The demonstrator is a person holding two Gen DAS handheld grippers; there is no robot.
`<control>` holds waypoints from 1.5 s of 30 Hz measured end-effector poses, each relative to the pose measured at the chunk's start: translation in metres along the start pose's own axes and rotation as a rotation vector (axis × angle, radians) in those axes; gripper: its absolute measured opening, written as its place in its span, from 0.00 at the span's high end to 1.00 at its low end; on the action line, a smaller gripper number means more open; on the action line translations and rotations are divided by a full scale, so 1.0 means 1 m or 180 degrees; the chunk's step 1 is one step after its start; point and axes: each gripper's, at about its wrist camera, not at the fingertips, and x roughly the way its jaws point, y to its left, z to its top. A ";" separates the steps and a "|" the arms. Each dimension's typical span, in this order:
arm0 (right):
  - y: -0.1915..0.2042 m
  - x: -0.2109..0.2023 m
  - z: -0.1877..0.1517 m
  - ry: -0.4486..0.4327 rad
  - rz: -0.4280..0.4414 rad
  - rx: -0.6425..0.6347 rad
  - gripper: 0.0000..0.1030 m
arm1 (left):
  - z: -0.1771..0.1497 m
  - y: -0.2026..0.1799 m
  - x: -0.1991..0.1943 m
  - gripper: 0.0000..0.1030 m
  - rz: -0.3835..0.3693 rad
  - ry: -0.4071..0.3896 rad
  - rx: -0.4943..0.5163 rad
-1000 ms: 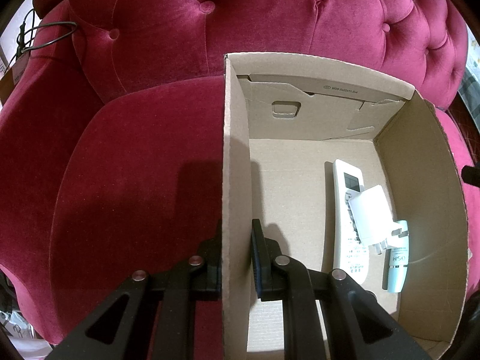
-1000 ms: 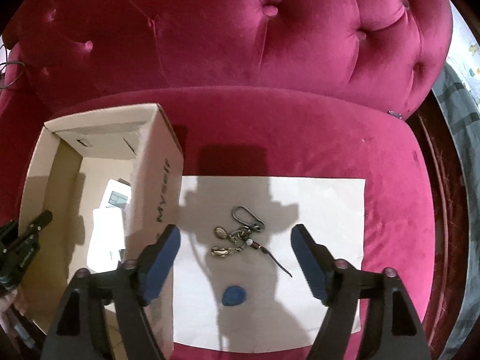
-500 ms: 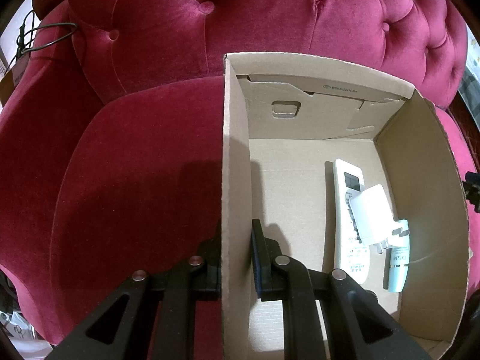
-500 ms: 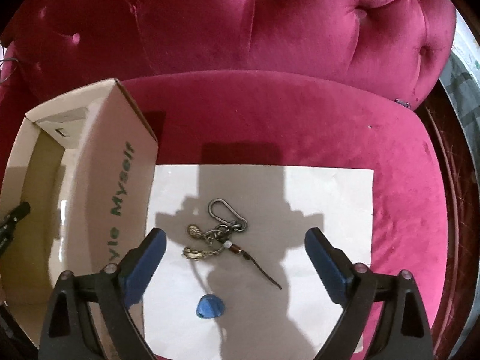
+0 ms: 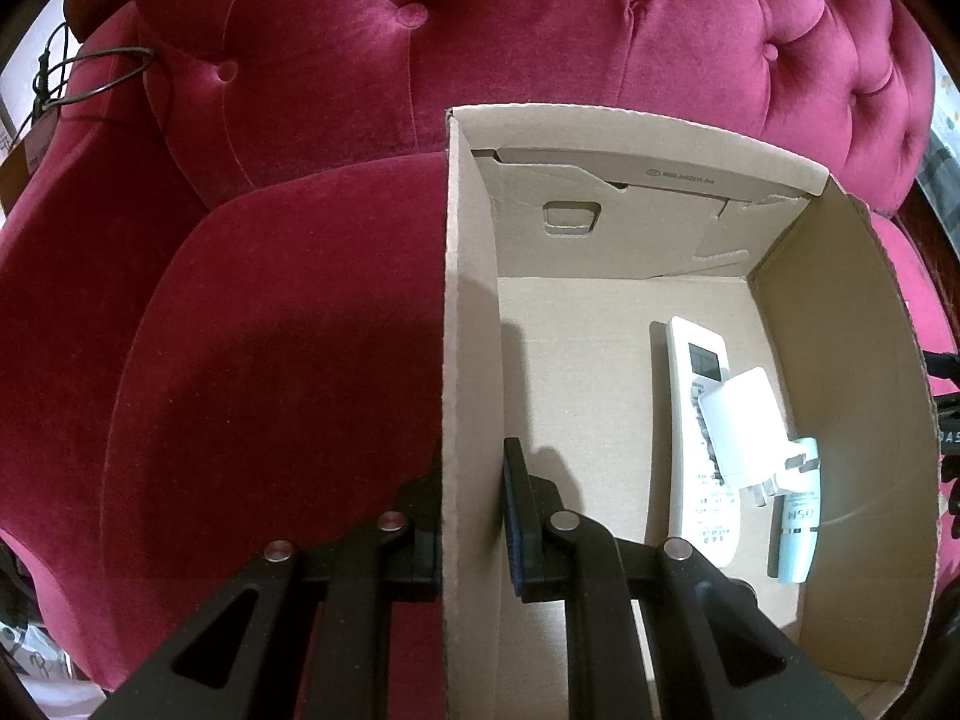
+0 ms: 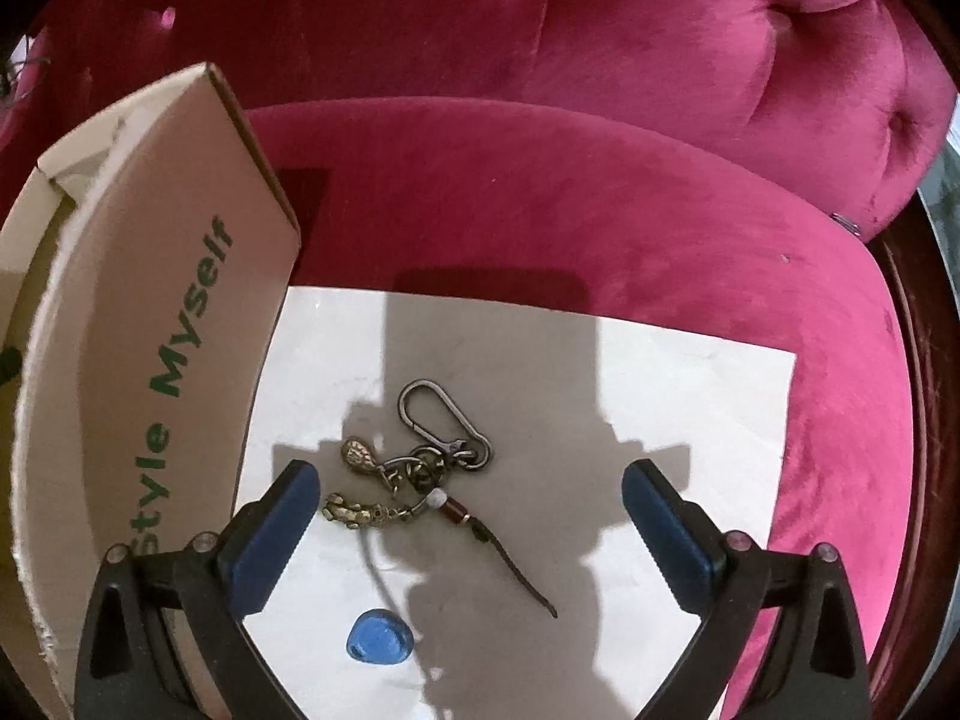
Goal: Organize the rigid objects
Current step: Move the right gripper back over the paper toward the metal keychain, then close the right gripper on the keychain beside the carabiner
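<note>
Blue-padded and set wide apart, the jaws of our right gripper hold nothing; between them, at the centre of the right wrist view, lies the keychain. We see a grey carabiner clip at its top, linked rings below, two brass charms to the left, a white and a red bead, and a thin dark cord trailing toward lower right. It rests on a white sheet spread over the pink velvet seat. Just below it on the sheet, lower centre, sits a small blue pebble-like piece. Beside our left finger rises the cardboard box, its outer wall printed in green "Style Myself".

Our left gripper is clamped on the box's left wall, one finger outside, one inside. On the box floor at right of that view lie a white remote control, a white plug adapter resting across it, and a pale blue tube touching the adapter. Behind, the tufted red backrest fills the upper frame.
</note>
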 end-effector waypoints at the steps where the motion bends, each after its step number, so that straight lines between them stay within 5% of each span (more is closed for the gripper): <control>1: 0.000 0.004 0.001 0.0009 0.0009 -0.0011 0.00 | 0.000 0.000 0.000 0.85 0.0000 0.0000 0.0000; 27: 0.011 0.027 0.000 0.0082 0.0024 -0.0094 0.12 | 0.000 -0.001 -0.001 0.85 -0.0001 0.0003 -0.0003; 30: 0.007 0.023 -0.001 0.0041 0.0013 -0.0051 0.29 | 0.000 -0.001 -0.001 0.85 -0.0001 0.0003 -0.0004; 32: 0.005 0.020 -0.001 0.0017 0.0023 -0.0032 0.59 | 0.000 -0.001 -0.001 0.85 0.0003 0.0003 -0.0001; 35: 0.007 0.017 -0.001 0.0030 0.0045 -0.0033 0.82 | 0.000 -0.001 -0.001 0.85 0.0008 0.0003 0.0001; 45: 0.001 0.001 0.002 0.0040 0.0119 0.0164 0.95 | 0.000 -0.002 -0.001 0.85 0.0012 0.0005 0.0005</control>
